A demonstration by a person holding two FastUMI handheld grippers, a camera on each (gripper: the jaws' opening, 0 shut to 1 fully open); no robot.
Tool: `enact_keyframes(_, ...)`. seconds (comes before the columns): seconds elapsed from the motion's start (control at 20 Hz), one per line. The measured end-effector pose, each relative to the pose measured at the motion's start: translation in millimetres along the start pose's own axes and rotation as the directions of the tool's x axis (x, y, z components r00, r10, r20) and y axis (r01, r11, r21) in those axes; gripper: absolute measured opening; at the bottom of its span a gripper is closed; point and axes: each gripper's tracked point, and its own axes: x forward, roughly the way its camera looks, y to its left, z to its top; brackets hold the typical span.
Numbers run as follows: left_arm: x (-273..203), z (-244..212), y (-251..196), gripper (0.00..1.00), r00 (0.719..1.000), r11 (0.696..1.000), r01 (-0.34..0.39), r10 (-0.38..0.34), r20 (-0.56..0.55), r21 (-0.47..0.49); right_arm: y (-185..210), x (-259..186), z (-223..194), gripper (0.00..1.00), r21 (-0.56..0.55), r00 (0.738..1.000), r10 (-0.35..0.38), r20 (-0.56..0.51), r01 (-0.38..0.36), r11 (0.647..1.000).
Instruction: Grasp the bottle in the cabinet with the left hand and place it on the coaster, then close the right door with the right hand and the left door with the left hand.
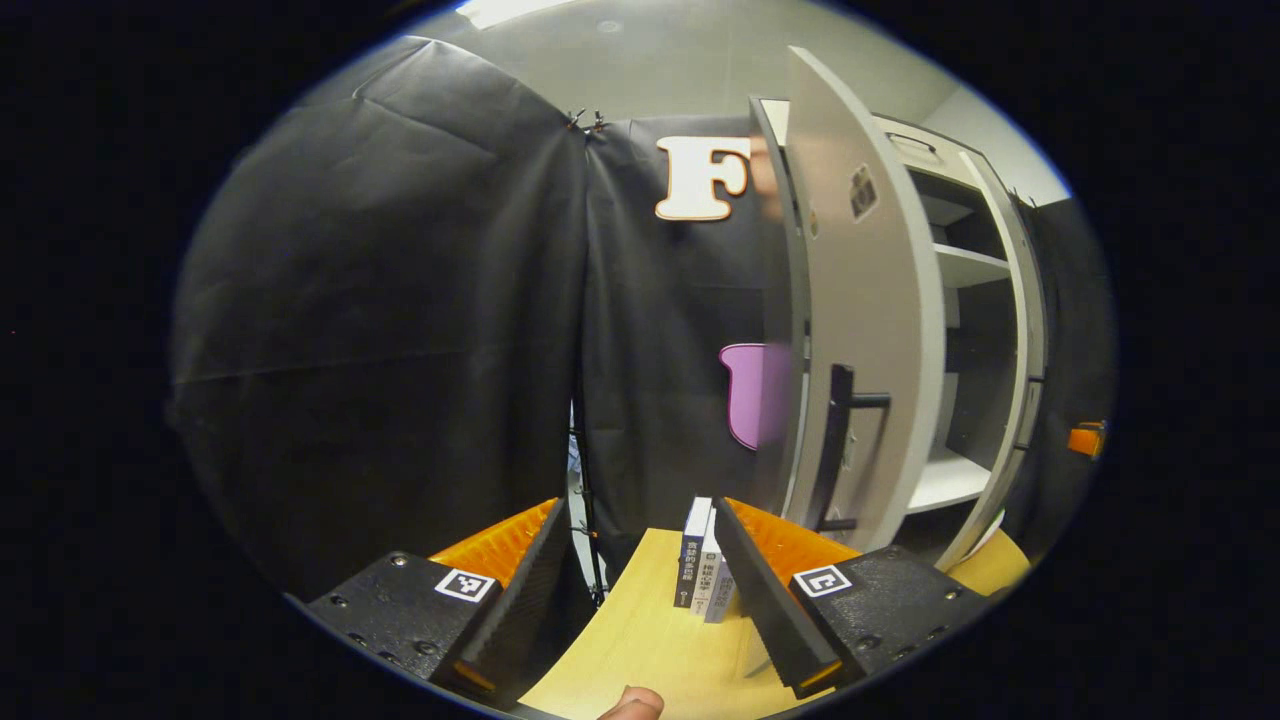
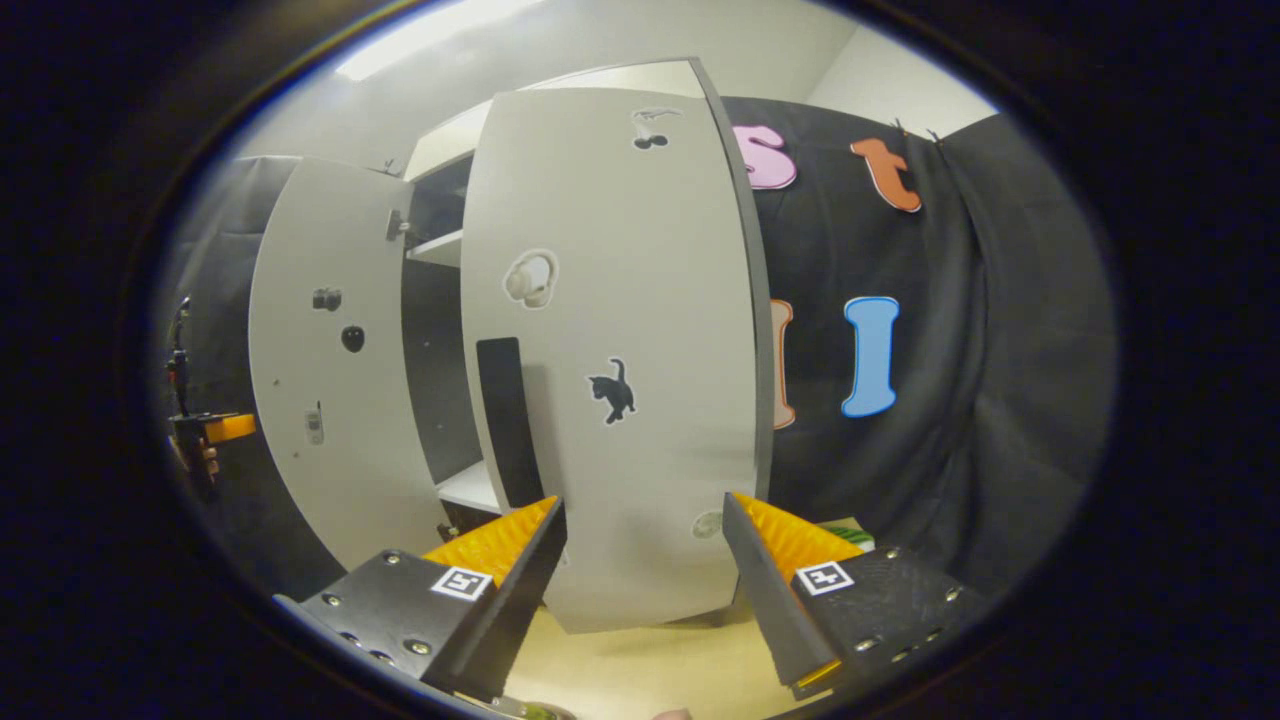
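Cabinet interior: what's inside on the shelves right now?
In the left gripper view, the cabinet shows bare white shelves between its open doors; no bottle is visible. The left door covers much of the interior, so that part stays unknown.

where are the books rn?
In the left gripper view, the books stand upright on the wooden tabletop, just left of the open cabinet door, against the left gripper's right finger.

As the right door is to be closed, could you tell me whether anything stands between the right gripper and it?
Nothing visible does: the open right gripper faces the right door directly, over the table.
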Motion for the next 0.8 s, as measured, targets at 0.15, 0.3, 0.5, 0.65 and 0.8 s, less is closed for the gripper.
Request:
enact_keyframes(0.15,15,6,4,0.92,1.0,1.0,-0.002,0.002,0.007,0.007,-8,-10,2,0.93,-0.001,1.0,-0.017,0.002,0.017,1.0)
enact_keyframes(0.3,27,9,-6,0.9,1.0,1.0,0.024,-0.024,-0.002,0.018,-21,-19,3,0.92,-0.001,0.999,-0.037,0.002,0.037,0.999)
enact_keyframes(0.5,36,11,-37,0.9,0.995,0.995,0.1,-0.1,-0.015,0.021,-34,-33,5,0.95,0.012,0.998,-0.057,0.01,0.057,0.998)
enact_keyframes(0.65,35,1,-66,0.92,0.986,0.986,0.16,-0.158,-0.044,0.044,-39,-46,8,0.95,0.037,0.998,-0.062,0.023,0.061,0.997)
enact_keyframes(0.8,34,8,-67,0.84,0.99,0.986,0.141,-0.141,-0.009,0.085,-45,-59,10,0.95,0.044,0.997,-0.069,0.033,0.068,0.997)
